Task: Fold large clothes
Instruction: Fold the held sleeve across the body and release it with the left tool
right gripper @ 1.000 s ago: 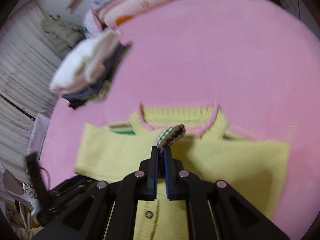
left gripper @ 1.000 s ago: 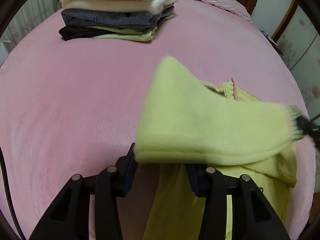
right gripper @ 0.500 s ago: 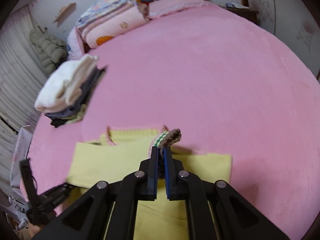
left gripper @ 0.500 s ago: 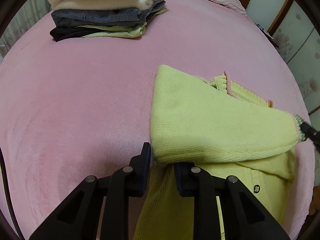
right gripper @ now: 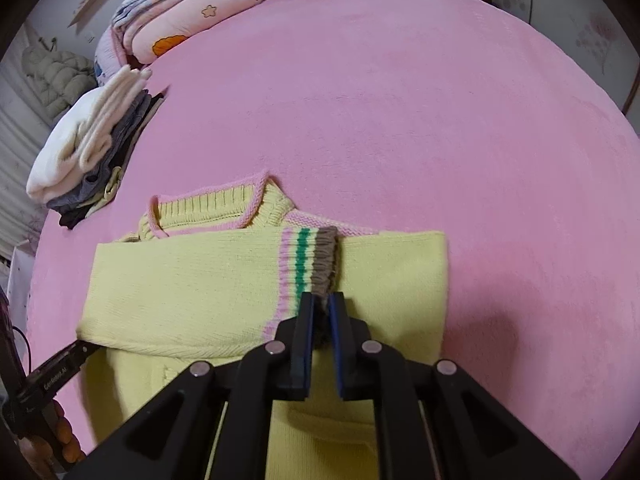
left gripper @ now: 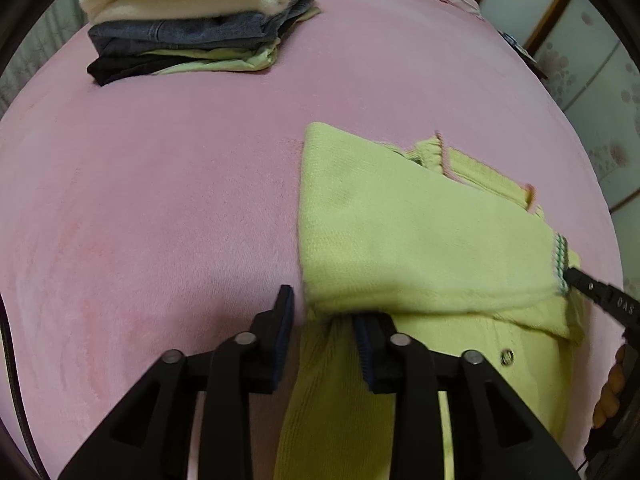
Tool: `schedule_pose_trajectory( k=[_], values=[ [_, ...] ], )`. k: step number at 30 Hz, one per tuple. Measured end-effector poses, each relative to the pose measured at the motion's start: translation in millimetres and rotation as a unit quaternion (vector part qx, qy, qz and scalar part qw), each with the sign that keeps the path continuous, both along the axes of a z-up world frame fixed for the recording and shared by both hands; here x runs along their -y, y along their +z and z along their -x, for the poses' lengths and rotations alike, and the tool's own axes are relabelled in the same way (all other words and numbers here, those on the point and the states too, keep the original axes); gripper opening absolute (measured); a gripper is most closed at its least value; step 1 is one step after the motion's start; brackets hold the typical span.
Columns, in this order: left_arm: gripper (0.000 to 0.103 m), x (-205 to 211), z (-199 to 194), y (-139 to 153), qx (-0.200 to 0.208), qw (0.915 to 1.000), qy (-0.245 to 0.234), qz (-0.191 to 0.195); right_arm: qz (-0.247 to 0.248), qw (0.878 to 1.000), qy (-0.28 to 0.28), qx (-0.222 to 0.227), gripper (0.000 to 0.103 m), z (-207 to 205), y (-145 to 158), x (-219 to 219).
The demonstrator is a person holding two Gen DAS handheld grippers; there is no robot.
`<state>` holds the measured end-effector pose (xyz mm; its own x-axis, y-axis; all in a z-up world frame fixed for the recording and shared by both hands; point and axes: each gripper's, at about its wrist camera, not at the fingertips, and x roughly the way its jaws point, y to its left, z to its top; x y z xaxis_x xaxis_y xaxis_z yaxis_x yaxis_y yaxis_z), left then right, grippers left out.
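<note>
Right gripper (right gripper: 322,300) opening, striped cuff (right gripper: 310,264) between; left gripper (left gripper: 324,312) opening off sleeve fold (left gripper: 400,240).

- Both views are evenly lit by soft indoor light; colours read clearly and nothing is blown out.
- Strong fisheye bend: the pink bed (left gripper: 160,200) bulges like a dome, and a black rim cuts off every corner.
- In the left view a soft shadow lies on the bed just ahead of the left gripper (left gripper: 324,320), and under the edge of the folded sweater (left gripper: 400,232).
- In the right view a faint shadow falls right of the sweater, and the cuff (right gripper: 316,264) is sharp.
- The stack (right gripper: 88,148) near the left edge is stretched and slightly soft.
- No glare shows.
</note>
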<state>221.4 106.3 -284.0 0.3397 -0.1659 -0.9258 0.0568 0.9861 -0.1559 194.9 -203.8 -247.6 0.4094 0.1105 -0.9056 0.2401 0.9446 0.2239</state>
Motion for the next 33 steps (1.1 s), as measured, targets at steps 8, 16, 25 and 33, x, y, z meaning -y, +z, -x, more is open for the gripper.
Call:
schedule_pose_trajectory(
  k=[8, 16, 25, 33],
  values=[
    [0.044, 5.8, 15.3, 62.8, 0.058, 0.9967, -0.056, 0.004, -0.007, 0.998, 0.032, 0.046, 0.015, 17.3, 47.8, -14.6],
    [0.044, 45.4, -8.9, 60.0, 0.082, 0.9934, -0.061, 0.053, -0.037, 0.993, 0.077, 0.078, 0.023, -3.5, 55.0, -65.4],
    [0.043, 59.7, -19.5, -3.2, 0.033, 0.9956, -0.083, 0.028, 0.001, 0.999, 0.042, 0.01, 0.022, -15.1, -9.2, -52.7],
    [0.046, 56.6, -18.1, 0.0, 0.028, 0.9916, -0.12, 0.038, 0.003, 1.0, 0.007, 0.005, 0.02, 12.4, -8.4, -8.8]
  ],
)
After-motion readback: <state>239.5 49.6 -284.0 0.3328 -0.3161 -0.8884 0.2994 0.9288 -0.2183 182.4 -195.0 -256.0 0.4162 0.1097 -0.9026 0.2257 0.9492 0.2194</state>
